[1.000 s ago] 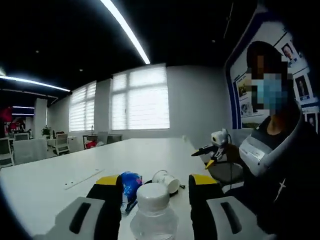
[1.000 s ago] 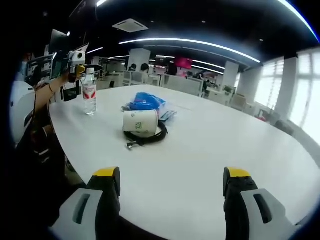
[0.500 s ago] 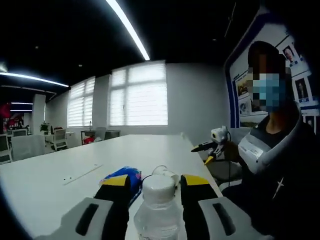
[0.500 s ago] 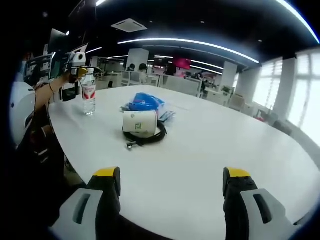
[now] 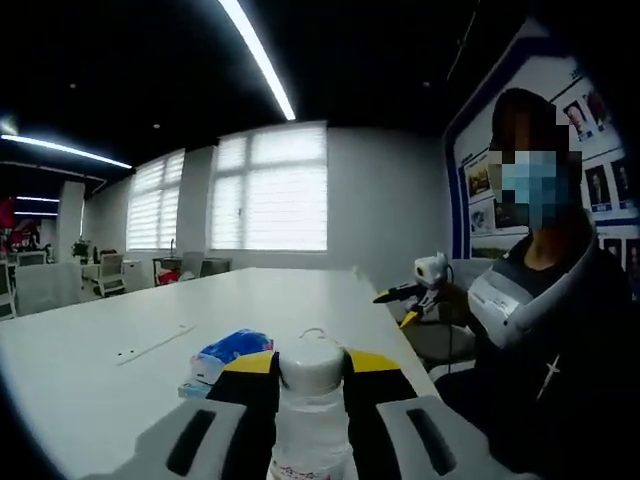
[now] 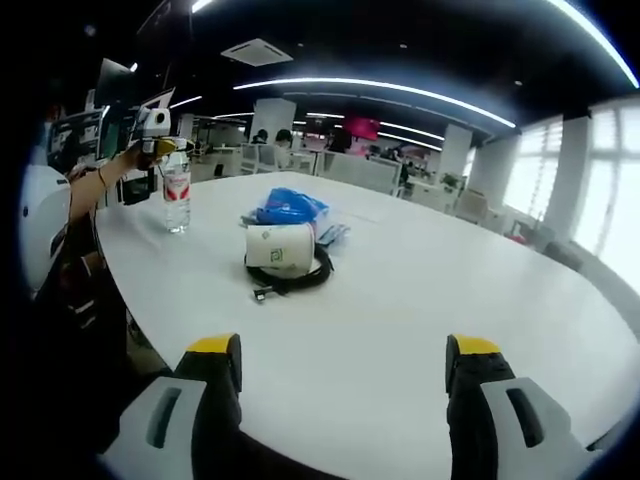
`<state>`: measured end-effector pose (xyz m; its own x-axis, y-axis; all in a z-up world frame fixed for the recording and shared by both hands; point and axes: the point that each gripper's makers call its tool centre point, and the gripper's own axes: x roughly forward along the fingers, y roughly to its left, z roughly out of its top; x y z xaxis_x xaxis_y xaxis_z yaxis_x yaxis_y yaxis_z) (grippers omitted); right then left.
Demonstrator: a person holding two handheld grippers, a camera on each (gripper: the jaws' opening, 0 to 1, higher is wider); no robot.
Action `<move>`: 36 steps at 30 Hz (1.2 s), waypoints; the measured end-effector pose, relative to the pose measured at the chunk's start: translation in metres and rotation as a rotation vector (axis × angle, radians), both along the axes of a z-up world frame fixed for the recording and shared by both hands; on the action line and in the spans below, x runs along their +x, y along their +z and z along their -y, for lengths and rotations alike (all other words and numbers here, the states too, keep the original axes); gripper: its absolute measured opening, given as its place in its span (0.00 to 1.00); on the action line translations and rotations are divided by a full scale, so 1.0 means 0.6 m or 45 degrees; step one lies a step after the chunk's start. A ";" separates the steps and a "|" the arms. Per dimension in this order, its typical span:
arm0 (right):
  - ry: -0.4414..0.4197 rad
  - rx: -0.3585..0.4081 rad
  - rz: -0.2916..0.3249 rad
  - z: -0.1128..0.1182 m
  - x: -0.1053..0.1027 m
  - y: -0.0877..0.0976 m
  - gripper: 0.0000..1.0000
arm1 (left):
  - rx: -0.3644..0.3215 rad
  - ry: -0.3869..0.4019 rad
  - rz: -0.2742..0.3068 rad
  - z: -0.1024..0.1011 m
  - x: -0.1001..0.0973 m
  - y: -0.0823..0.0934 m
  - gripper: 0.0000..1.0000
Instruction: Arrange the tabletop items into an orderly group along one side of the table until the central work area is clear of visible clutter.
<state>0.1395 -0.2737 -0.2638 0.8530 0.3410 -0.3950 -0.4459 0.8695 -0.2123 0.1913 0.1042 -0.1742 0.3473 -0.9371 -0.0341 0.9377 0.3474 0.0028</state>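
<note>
right tool gapes over table; cup lies on cable.

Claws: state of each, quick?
Left claw: shut on the water bottle, at its neck.
Right claw: open, holding nothing.

L hand-held gripper jaws narrowed over last sec: wide apart either side of bottle cap, now tight against neck below cap. In left gripper view, cup now hidden behind cap; blue pack sits further left. In right gripper view, L hand-held gripper now at bottle top, by desk edge.
</note>
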 end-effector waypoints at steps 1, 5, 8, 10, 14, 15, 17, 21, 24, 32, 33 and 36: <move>0.000 -0.004 -0.001 0.000 0.000 -0.001 0.81 | -0.003 0.007 -0.001 -0.001 0.001 0.001 0.23; -0.001 -0.001 -0.005 0.000 -0.001 -0.003 0.81 | -0.031 0.026 -0.005 0.002 -0.001 0.000 0.22; -0.004 -0.003 -0.005 0.001 0.000 -0.005 0.80 | -0.044 0.046 -0.020 0.003 0.001 0.000 0.22; -0.002 -0.001 -0.007 0.000 0.000 -0.007 0.80 | -0.055 0.067 -0.051 0.002 0.005 0.000 0.22; -0.001 -0.004 -0.008 0.001 0.001 -0.009 0.80 | -0.036 0.108 -0.033 0.003 0.005 0.001 0.22; -0.002 0.000 -0.008 0.001 0.002 -0.009 0.80 | -0.030 0.136 -0.028 0.003 0.005 0.001 0.22; 0.002 0.001 -0.009 0.000 0.004 -0.010 0.79 | -0.024 0.176 -0.035 0.002 0.007 0.000 0.22; 0.015 -0.005 -0.019 -0.003 0.005 -0.016 0.79 | -0.031 0.278 0.000 -0.001 0.009 0.001 0.22; 0.015 -0.011 -0.020 -0.003 0.007 -0.017 0.79 | -0.052 0.360 0.010 -0.005 0.011 0.002 0.22; 0.020 0.022 -0.010 -0.002 0.010 -0.015 0.79 | -0.029 0.540 0.049 -0.011 0.016 0.004 0.22; 0.022 0.024 -0.011 -0.002 0.010 -0.015 0.79 | -0.030 0.546 0.047 -0.012 0.014 0.005 0.22; 0.024 0.023 -0.017 -0.002 0.010 -0.018 0.79 | -0.033 0.580 0.053 -0.012 0.013 0.005 0.22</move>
